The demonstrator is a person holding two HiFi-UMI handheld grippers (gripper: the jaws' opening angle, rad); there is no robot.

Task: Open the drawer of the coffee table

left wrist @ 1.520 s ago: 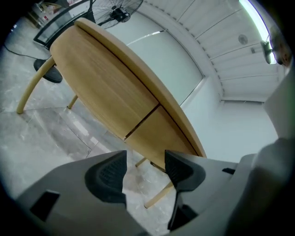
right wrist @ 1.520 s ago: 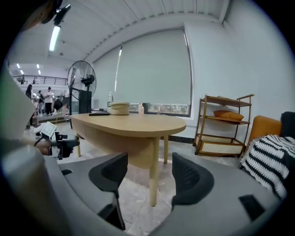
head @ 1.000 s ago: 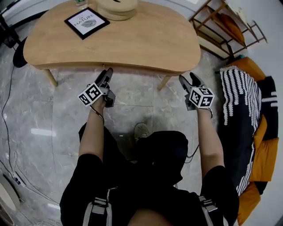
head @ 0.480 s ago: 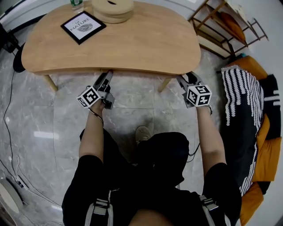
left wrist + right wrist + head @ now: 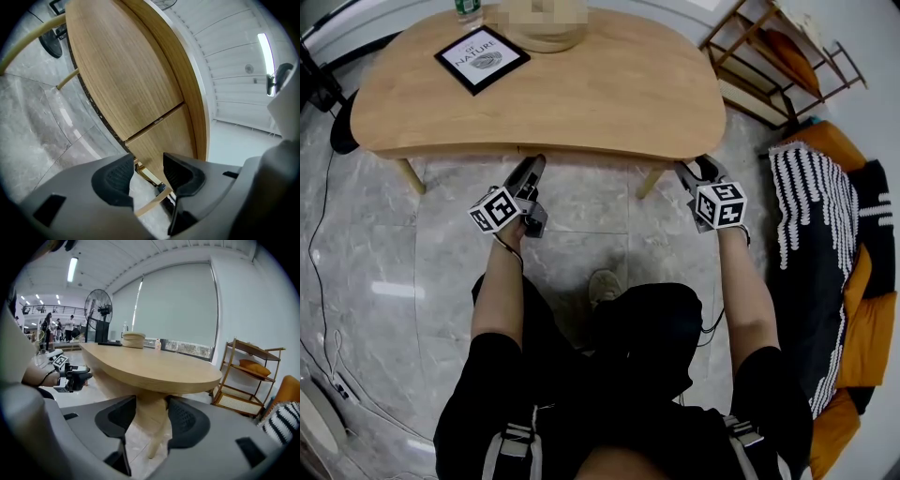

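Down low at the wooden table [image 5: 609, 84], crouching on a grey marble floor [image 5: 581, 216]. Holds left gripper [image 5: 534, 169] level against the table's front edge, jaws closing just under the drawer [image 5: 164, 140], with only floor and a far leg [image 5: 152, 202] showing in the gap and neither pad pressing on wood. Has right gripper [image 5: 690, 169] at the table's right end, tilted downward, jaws partway apart, the near leg [image 5: 157, 437] framed between them but not clearly touched. Shows drawer shut, its front flush under the top, one seam running just beside the left jaws. Carries, along the far side, a framed print [image 5: 483, 58], a stack of round wooden pieces [image 5: 546, 42] and a bottle [image 5: 467, 7].
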